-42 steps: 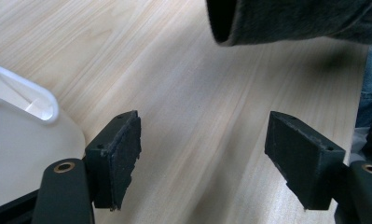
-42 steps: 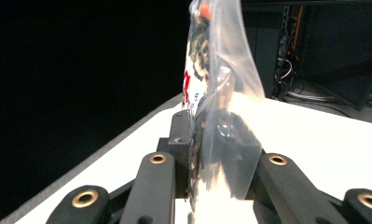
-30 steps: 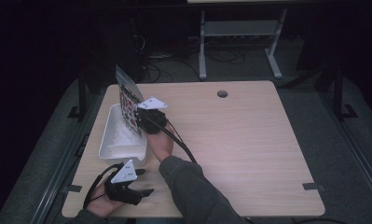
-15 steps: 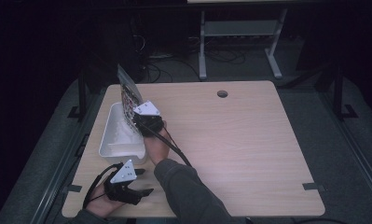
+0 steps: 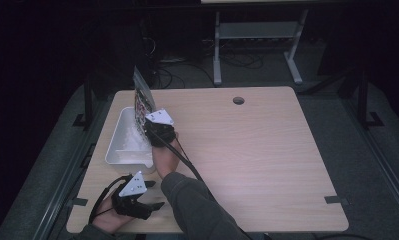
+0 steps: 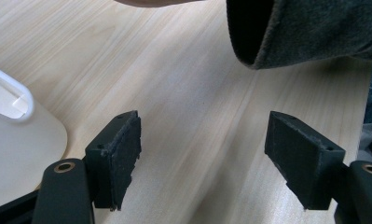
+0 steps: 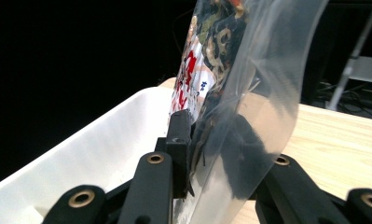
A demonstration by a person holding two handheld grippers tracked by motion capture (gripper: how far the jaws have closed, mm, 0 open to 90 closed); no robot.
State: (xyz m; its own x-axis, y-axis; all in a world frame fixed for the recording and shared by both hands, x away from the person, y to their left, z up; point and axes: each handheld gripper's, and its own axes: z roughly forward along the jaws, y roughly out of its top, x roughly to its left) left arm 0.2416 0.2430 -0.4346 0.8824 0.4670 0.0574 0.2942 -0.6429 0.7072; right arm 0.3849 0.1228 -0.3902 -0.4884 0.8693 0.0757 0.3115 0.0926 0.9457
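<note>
Nearest the person, the left gripper (image 5: pixel 154 205) is resting low over the front left corner of the table (image 5: pixel 267 150), gripped by the left hand (image 5: pixel 107 217). In the left gripper view its two black fingers (image 6: pixel 120 156) are standing spread wide with nothing but bare wood grain showing between them. Just off the left finger, the rounded corner of a white tray (image 6: pixel 16 98) is sitting on the table, and beyond the right finger a dark grey sleeve (image 6: pixel 309 28) is crossing the top of that view.

Farther out, the right forearm in that sleeve (image 5: pixel 197 205) is reaching forward to the right gripper (image 5: pixel 148 122), which is hovering at the right-hand rim of the tray (image 5: pixel 118 145). Its fingers (image 7: pixel 180 140) are pinching the lower edge of a snack bag (image 7: pixel 230 70), one pad pressing the printed side and the other showing dark through the clear plastic. The bag (image 5: pixel 143 100) is standing nearly upright above the fingers, tilting slightly, its lower part hanging over the far right part of the tray. Whether its bottom edge is touching the tray floor cannot be told.

Beyond the fingers, the tray wall (image 7: pixel 81 154) is running away to the left, and the pale tabletop (image 7: pixel 347 140) is stretching off to the right.
</note>
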